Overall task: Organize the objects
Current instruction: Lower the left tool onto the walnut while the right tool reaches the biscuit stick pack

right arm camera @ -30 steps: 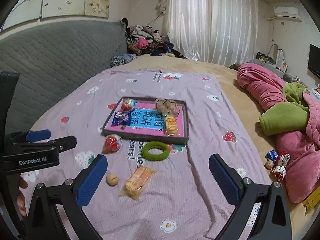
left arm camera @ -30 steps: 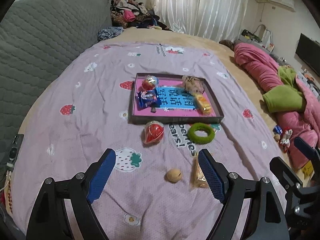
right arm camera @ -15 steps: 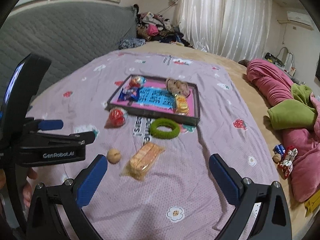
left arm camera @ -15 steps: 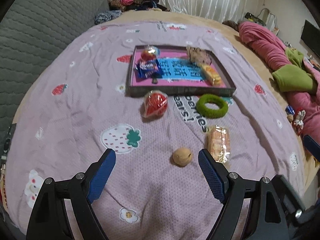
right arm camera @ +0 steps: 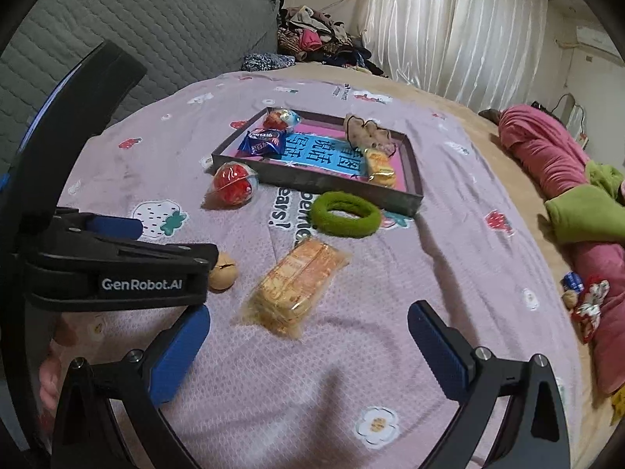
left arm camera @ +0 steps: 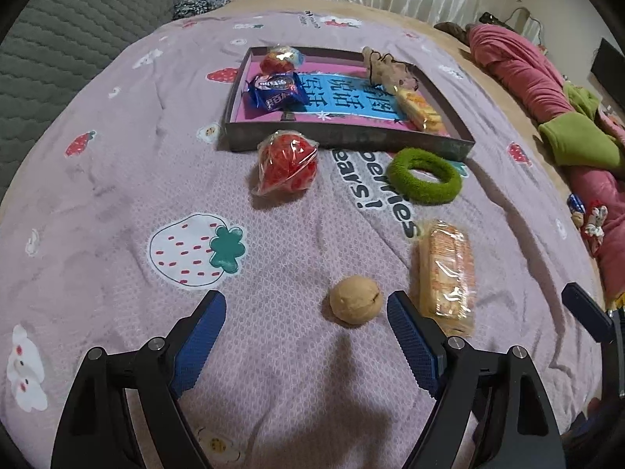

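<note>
**Now line up on the nut and the cracker pack**

Both grippers are empty with fingers wide apart. Your left gripper [left arm camera: 306,320] has the nut [left arm camera: 355,300] lying between its fingers, close to the right-hand one, so shift a touch toward the nut to centre it before you close; it looks round and likely to roll. Your right gripper [right arm camera: 308,330] faces the cracker pack [right arm camera: 299,285], which lies slantwise, so turn the wrist to pinch across its narrow side. The film looks slippery; close gently. The tray [right arm camera: 414,199] lies beyond — the ring [right arm camera: 344,214] and red sweet [right arm camera: 233,183] rest just outside its near wall.
</note>
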